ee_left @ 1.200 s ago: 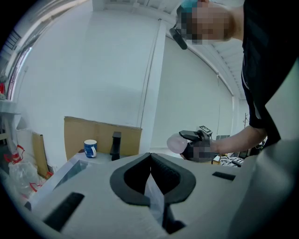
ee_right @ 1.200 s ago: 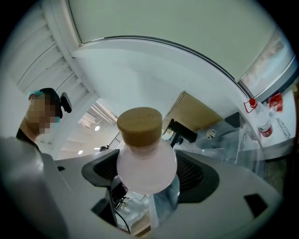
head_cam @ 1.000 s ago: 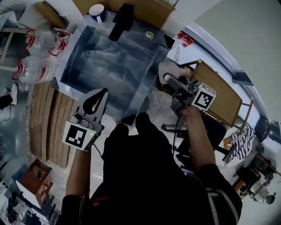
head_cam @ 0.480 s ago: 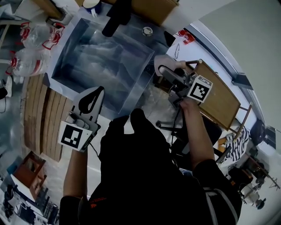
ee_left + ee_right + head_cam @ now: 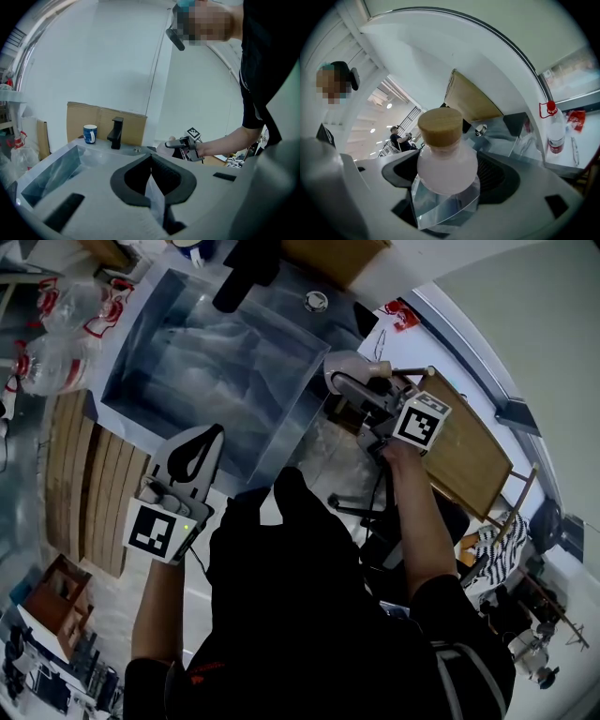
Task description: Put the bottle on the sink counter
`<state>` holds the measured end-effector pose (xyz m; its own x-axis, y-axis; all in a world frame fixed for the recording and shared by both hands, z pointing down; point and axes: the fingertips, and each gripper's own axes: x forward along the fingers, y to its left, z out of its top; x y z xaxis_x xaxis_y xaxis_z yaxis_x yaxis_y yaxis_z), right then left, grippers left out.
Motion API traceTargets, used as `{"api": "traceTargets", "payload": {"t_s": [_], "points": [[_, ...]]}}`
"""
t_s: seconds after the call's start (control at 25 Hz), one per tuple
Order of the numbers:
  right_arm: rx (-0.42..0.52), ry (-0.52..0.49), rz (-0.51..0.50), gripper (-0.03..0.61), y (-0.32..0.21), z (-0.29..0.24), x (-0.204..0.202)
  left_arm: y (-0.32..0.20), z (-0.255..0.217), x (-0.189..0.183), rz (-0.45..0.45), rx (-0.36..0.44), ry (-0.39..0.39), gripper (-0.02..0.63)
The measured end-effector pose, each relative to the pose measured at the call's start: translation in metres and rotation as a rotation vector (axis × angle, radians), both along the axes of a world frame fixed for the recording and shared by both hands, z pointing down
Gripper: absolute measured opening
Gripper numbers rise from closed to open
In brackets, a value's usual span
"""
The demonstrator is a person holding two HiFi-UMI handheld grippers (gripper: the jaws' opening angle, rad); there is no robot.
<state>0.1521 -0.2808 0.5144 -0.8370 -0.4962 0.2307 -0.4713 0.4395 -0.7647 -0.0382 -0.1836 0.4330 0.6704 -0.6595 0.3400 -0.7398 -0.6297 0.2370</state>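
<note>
Hd view: steel sink [image 5: 127, 381] set in pale worktop [image 5: 292, 296], black tap [image 5: 246, 273] at far rim, clear plastic bottles [image 5: 56, 324] at left. Left tool [image 5: 202, 442] over sink's near corner. Right tool [image 5: 349, 385] has the pale bottle [image 5: 339, 369] in the air, by sink's rt edge.

L gripper view: left tool [image 5: 151, 161] closed, pads touching, nothing btwn. Beyond: blue mug [image 5: 90, 133], tap [image 5: 116, 132], cardboard [image 5: 101, 121] vs white wall.

R gripper view: right tool [image 5: 446, 187] clamped on bottle [image 5: 446, 166] body, wooden cap [image 5: 439, 125] uppermost. Red-capped bottle [image 5: 555, 129] at rt.
</note>
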Motion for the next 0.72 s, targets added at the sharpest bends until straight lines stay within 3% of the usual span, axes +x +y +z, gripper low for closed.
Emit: {"api": "traceTargets", "payload": {"t_s": [0.72], "points": [[0.051, 0.216, -0.074, 0.377, -0.01, 0.031, -0.001, -0.005, 0.015, 0.004, 0.005, -0.031, 0.006, 0.018]]}}
